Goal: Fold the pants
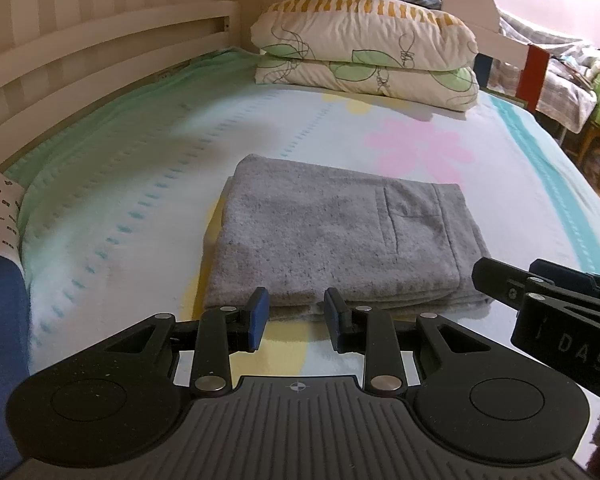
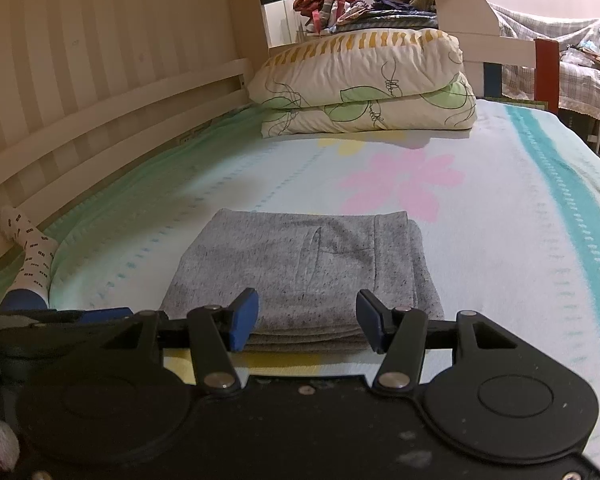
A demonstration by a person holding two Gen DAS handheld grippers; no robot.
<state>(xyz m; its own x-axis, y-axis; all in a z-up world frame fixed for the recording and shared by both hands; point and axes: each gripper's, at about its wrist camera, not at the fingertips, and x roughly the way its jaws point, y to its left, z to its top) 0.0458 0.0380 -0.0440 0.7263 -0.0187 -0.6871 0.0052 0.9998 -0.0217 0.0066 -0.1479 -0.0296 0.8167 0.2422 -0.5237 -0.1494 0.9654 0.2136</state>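
Grey pants [image 1: 332, 236] folded flat mid-bed [image 1: 140, 208], long axis across, waistband end right, pillows [image 1: 364, 52] beyond, left gripper [image 1: 296, 316] & right gripper [image 2: 306, 320] both open, empty, just before pants' near edge.

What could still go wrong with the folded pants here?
Both the left gripper and right gripper sit open at the near edge of the pants. A forward nudge could snag the layered edge and spoil the fold. The stack lies on a soft blanket, so it could slump.
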